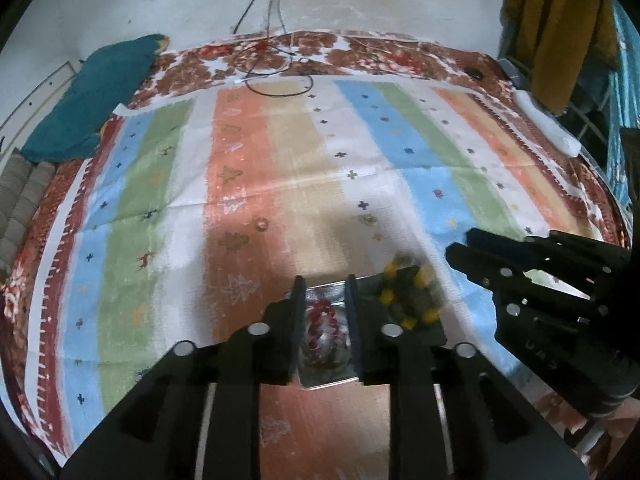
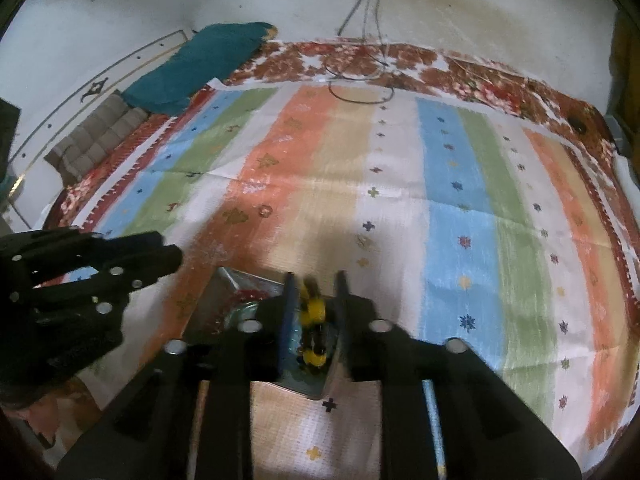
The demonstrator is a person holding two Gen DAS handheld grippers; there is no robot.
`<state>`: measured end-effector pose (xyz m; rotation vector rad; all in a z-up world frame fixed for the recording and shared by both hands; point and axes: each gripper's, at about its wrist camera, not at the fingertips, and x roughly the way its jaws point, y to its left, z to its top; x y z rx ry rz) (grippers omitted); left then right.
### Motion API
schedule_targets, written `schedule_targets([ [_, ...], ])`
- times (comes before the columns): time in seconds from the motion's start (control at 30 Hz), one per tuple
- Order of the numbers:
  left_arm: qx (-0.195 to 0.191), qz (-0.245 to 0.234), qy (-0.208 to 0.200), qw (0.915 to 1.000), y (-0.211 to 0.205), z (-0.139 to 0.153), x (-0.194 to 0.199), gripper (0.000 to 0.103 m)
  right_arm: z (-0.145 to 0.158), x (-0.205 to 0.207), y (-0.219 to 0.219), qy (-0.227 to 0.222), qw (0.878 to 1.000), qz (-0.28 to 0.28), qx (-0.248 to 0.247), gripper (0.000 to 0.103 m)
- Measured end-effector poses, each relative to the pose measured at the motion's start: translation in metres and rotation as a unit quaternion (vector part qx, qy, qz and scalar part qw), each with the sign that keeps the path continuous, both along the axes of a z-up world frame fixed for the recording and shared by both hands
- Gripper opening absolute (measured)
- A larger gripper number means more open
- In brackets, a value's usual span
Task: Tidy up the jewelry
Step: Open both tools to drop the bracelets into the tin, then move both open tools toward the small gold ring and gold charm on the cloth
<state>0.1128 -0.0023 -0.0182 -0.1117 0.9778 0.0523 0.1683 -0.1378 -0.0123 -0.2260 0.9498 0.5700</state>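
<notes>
A shiny metal tray [image 1: 326,382] lies on the striped cloth. A red-and-white beaded bracelet [image 1: 320,330] lies in it, between the fingers of my left gripper [image 1: 324,286], which is open above it. A yellow-and-black beaded bracelet [image 1: 408,296] lies to its right. In the right wrist view my right gripper [image 2: 314,280] is open around the yellow-and-black bracelet [image 2: 313,320], over the tray [image 2: 218,296]; the red bracelet [image 2: 240,300] shows to the left. A small ring [image 1: 262,224] lies farther out on the orange stripe; it also shows in the right wrist view [image 2: 265,211].
The striped cloth [image 1: 280,168] covers a bed with a floral sheet. A teal pillow [image 1: 92,96] lies at the far left, black cables [image 1: 280,76] at the far edge, a white object [image 1: 548,124] at the right edge. A yellow garment [image 1: 560,28] hangs at the right.
</notes>
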Motion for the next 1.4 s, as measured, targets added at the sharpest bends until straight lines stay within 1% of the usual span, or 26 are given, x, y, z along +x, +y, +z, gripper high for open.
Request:
schedule_targets([
  [0.1, -0.002, 0.011, 0.003, 0.9999, 0.006, -0.001, 0.002, 0.024, -0.001, 0.002, -0.002, 0.003, 1.0, -0.007, -0.003, 0.028],
  [0.2, -0.009, 0.021, 0.003, 0.9997, 0.014, -0.001, 0.003, 0.028, -0.001, 0.005, -0.003, 0.006, 1.0, -0.011, -0.002, 0.033],
  [0.27, -0.012, 0.028, 0.004, 0.9995, 0.019, -0.001, 0.004, 0.034, -0.003, 0.007, -0.003, 0.009, 1.0, -0.013, -0.003, 0.035],
  [0.43, -0.022, 0.046, 0.007, 0.9987, 0.032, -0.003, 0.009, 0.036, -0.006, 0.012, -0.002, 0.015, 1.0, -0.017, -0.009, 0.039],
  [0.5, -0.022, 0.05, 0.01, 0.9985, 0.035, -0.005, 0.012, 0.04, -0.007, 0.014, -0.001, 0.018, 1.0, -0.017, -0.011, 0.041],
  [0.53, -0.021, 0.052, 0.012, 0.9984, 0.035, -0.006, 0.014, 0.043, -0.008, 0.015, -0.001, 0.019, 1.0, -0.016, -0.012, 0.042],
  [0.6, -0.02, 0.052, 0.017, 0.9983, 0.037, -0.008, 0.017, 0.045, -0.009, 0.016, 0.001, 0.022, 1.0, -0.014, -0.014, 0.042],
  [0.67, -0.018, 0.049, 0.021, 0.9984, 0.037, -0.01, 0.02, 0.05, -0.01, 0.018, 0.002, 0.024, 0.999, -0.013, -0.017, 0.044],
  [0.8, -0.016, 0.052, 0.023, 0.9983, 0.039, -0.011, 0.026, 0.053, -0.012, 0.023, 0.003, 0.025, 0.999, -0.014, -0.024, 0.049],
  [0.9, -0.012, 0.059, 0.029, 0.9978, 0.042, -0.014, 0.034, 0.055, -0.014, 0.029, 0.005, 0.028, 0.999, -0.017, -0.027, 0.055],
  [1.07, -0.007, 0.066, 0.042, 0.9969, 0.049, -0.02, 0.049, 0.059, -0.022, 0.041, 0.011, 0.037, 0.998, -0.02, -0.041, 0.056],
  [1.13, -0.004, 0.069, 0.046, 0.9966, 0.051, -0.022, 0.053, 0.059, -0.024, 0.045, 0.012, 0.04, 0.998, -0.022, -0.043, 0.056],
  [1.23, -0.001, 0.069, 0.053, 0.9962, 0.054, -0.026, 0.06, 0.061, -0.027, 0.051, 0.014, 0.045, 0.998, -0.024, -0.044, 0.06],
  [1.4, 0.003, 0.07, 0.064, 0.9955, 0.058, -0.033, 0.073, 0.063, -0.036, 0.06, 0.018, 0.056, 0.997, -0.023, -0.056, 0.061],
])
